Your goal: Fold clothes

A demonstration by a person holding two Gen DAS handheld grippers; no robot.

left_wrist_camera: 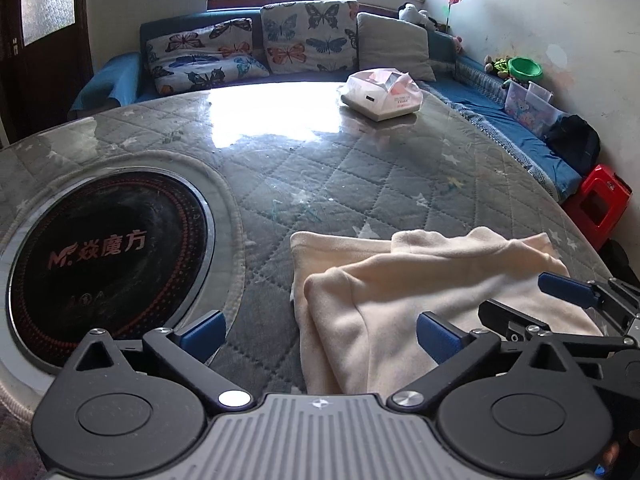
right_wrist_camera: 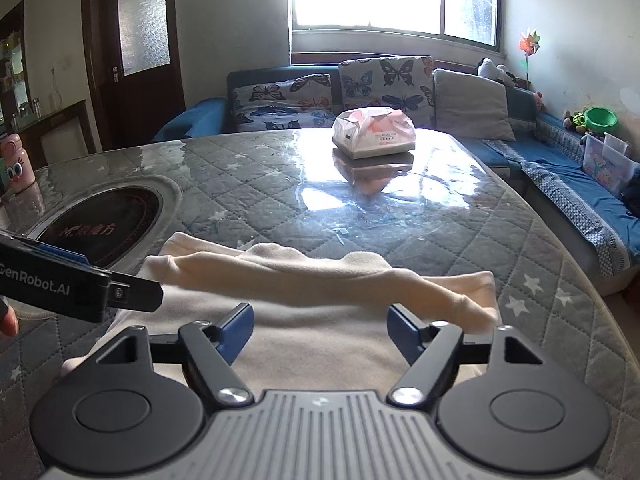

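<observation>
both tongs (left_wrist_camera: 320, 334) (right_wrist_camera: 320, 328) agape, over cream garment (right_wrist_camera: 312, 340)

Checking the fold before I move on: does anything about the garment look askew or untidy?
Yes. On the cream garment, a long sleeve lies rumpled and slanted across the folded body, ending near the right edge instead of tucked in. Both grippers' jaws are open, holding nothing.

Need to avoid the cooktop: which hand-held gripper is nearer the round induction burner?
Left. The left hand-held gripper hangs right beside the burner; the right hand-held gripper is over the cream garment, farther off.
</observation>
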